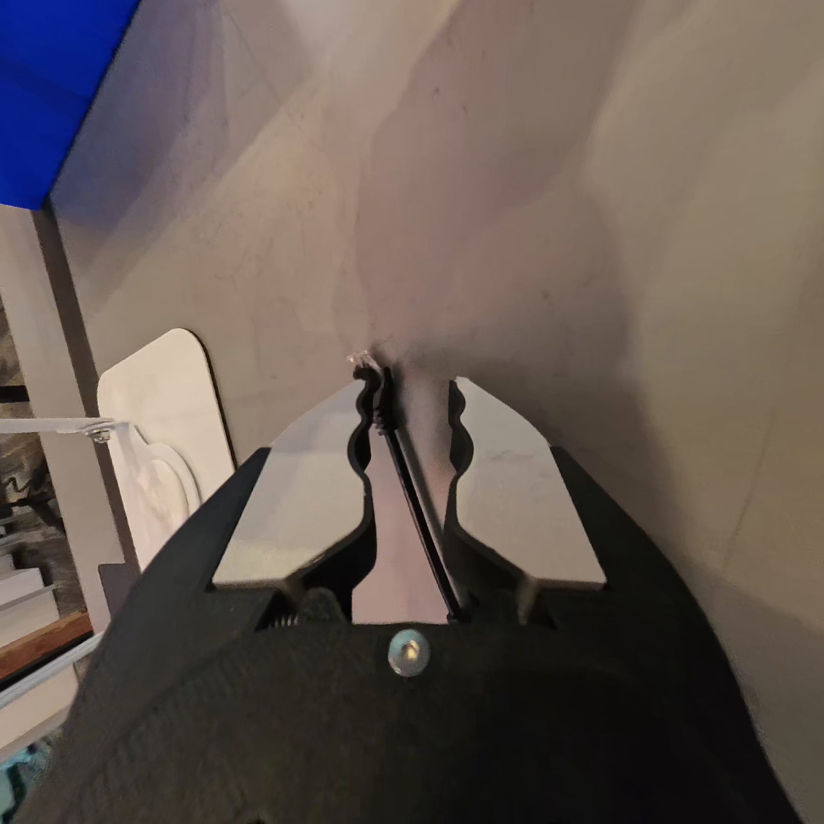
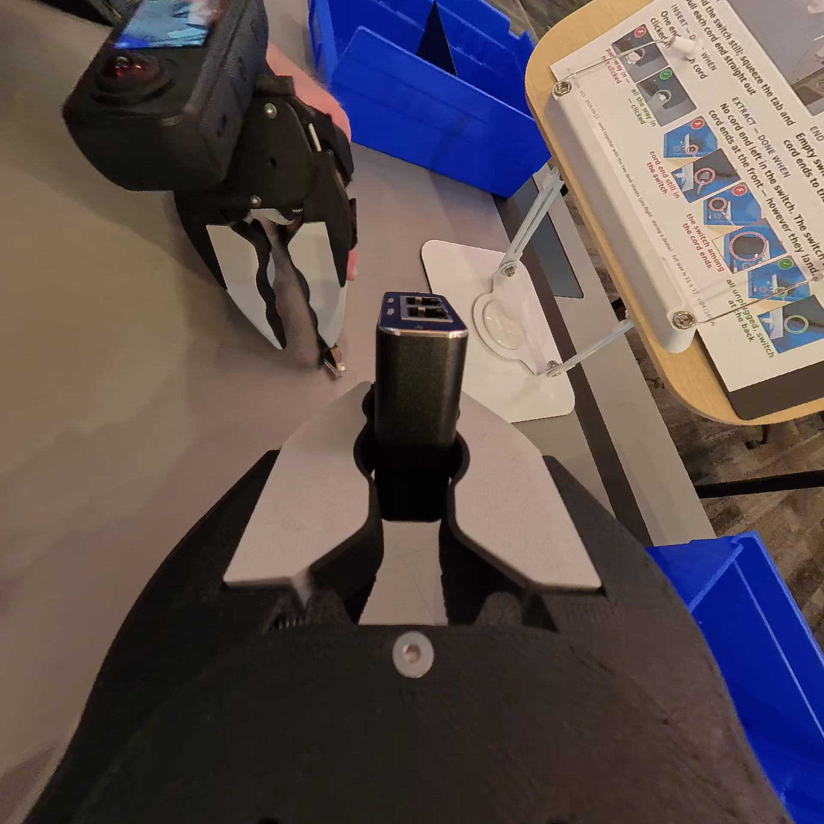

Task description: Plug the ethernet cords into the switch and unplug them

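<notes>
In the left wrist view, the left tongs fill the lower half of the frame, pointed down at the grey table. They stand released, with a clear gap between the fingers. A thin black cord runs up the middle of the gap, leaning against the left finger only, so it lies loose and not gripped. Its clear plug pokes out just past the fingertips at mid-frame, at or near the table. The cord's long axis runs from lower right to upper left, plug end leading away from the camera. A blue bin sits in the upper left corner.

In the right wrist view, the right tongs are clenched on the dark switch at mid-frame, with both pads against its sides. The switch's long axis follows the fingers, and its port face points away from the camera toward the top of the frame. The visible ports look empty. The left tongs stand in the upper left, and the plug lies near the table just left of the switch, apart from it.

As a judgement, nothing is plugged in: the cord needs regripping, then insertion and removal remain.
</notes>
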`<state>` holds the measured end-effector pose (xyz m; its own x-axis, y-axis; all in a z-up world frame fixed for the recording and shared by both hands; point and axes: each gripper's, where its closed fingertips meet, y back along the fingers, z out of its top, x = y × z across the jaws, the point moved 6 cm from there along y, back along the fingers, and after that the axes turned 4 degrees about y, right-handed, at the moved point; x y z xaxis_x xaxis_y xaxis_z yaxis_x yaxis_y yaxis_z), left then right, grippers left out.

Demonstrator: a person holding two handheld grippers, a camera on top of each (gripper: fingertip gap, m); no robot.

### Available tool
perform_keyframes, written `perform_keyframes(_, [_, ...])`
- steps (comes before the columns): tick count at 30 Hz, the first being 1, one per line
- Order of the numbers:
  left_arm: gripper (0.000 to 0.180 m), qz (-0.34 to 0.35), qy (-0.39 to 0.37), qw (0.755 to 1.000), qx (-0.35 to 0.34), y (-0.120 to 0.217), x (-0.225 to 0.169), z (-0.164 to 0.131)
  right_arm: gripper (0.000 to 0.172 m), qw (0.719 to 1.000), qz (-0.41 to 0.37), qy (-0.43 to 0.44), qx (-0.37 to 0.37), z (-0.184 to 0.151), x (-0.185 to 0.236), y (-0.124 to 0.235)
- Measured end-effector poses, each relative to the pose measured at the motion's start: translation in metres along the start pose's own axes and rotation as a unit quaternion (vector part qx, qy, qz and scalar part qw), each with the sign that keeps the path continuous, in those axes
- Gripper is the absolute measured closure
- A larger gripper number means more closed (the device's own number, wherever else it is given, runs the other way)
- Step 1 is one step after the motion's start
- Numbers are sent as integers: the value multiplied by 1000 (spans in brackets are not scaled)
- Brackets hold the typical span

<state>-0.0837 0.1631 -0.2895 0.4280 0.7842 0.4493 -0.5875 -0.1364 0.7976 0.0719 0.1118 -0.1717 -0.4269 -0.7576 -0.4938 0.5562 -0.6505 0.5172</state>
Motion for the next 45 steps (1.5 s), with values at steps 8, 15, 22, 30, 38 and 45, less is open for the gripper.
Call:
perform_keyframes(8, [148, 10, 1, 1000, 15, -1, 2, -2, 145, 1000, 2, -2, -1, -2, -1, 0])
perform_keyframes(15, [145, 30, 60, 998, 16, 28, 22, -18, 145, 1000, -1, -7, -3, -4, -3, 4])
perform_keyframes(22, [144, 8, 172, 984, 52, 87, 22, -84, 145, 1000, 7, -14, -9, -6, -3, 1])
perform_keyframes(30, [142, -52, 191, 976, 91, 70, -8, -98, 145, 1000, 17, -4, -4, 0, 4, -5])
perform_keyframes(38, [162, -75, 220, 967, 103, 53, -8, -99, 145, 1000, 15, -2, -6, 1, 3, -2])
perform_keyframes(45, [168, -50, 243, 965, 83, 50, -5, -94, 145, 1000, 18, -7, -6, -3, 3, -2])
